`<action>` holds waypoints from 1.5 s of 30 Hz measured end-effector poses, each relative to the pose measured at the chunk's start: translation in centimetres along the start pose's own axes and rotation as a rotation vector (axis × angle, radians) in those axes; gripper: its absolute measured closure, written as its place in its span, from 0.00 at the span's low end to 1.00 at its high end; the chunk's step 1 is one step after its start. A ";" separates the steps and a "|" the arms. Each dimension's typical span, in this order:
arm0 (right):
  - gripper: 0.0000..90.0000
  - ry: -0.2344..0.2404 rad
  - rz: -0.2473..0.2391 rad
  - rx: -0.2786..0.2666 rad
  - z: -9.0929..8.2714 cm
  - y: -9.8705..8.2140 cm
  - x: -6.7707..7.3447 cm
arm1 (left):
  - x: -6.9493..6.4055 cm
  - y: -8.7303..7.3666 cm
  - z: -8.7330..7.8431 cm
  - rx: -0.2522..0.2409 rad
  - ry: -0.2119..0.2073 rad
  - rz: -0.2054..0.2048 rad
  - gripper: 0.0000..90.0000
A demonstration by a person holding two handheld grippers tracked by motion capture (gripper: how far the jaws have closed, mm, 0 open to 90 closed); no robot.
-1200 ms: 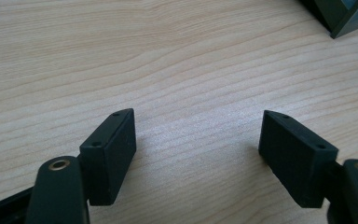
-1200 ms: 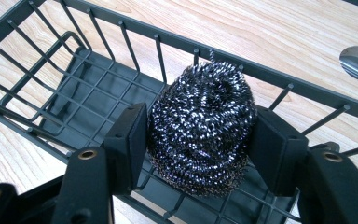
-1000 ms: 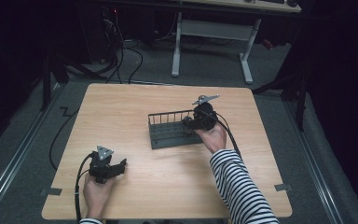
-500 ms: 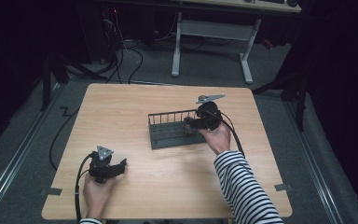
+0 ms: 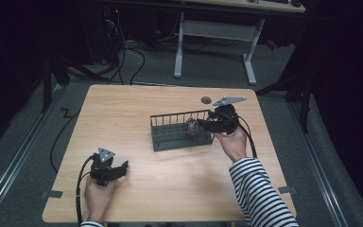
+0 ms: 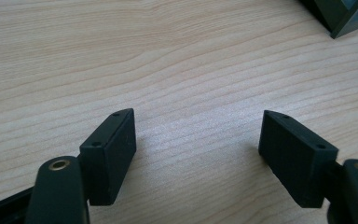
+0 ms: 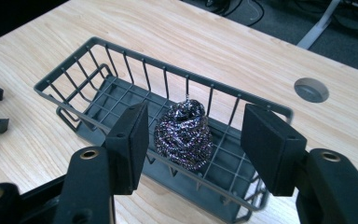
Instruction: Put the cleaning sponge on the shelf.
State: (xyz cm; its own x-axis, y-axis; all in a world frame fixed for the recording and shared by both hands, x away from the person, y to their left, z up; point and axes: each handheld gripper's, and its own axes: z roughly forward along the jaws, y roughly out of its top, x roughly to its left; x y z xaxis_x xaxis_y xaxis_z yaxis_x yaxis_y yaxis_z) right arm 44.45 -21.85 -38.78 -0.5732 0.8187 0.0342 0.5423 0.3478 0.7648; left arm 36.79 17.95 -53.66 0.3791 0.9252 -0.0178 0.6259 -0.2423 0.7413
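1. The steel scourer (image 7: 183,133) is seen inside the wire basket (image 7: 81,56), near its right end.
2. The right gripper (image 7: 193,142) has just been closing, its jaws apart and clear of the scourer.
3. The left gripper (image 6: 198,144) is held wide over bare table (image 6: 168,56).
4. A grey cable cap (image 7: 311,89) is set beyond the basket.

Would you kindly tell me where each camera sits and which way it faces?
High view: above the table, looking forward and down; both hands, a striped sleeve.
Left gripper view: on the left gripper, looking at bare tabletop between open jaws.
Right gripper view: on the right gripper, facing the wire basket and steel scourer.
Shared: high and right gripper views show basket and scourer.
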 end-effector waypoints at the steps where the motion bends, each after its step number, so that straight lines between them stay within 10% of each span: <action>1: 0.47 0.000 0.000 0.000 0.0 0.0 0.0 | 0.0 0.0 0.0 0.000 0.000 0.000 0.31; 45: 0.49 0.016 0.062 -0.156 -8.8 -5.1 -1.2 | 0.0 0.0 0.1 -0.002 0.000 0.000 0.31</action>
State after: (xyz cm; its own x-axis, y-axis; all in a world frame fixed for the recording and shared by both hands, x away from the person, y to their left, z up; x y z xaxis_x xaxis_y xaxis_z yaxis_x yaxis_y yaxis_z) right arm 37.02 -28.63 -37.07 -0.5516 0.8288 0.0936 0.4758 0.2205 0.8515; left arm 36.85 17.91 -53.68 0.3792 0.9251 -0.0174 0.6243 -0.2419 0.7428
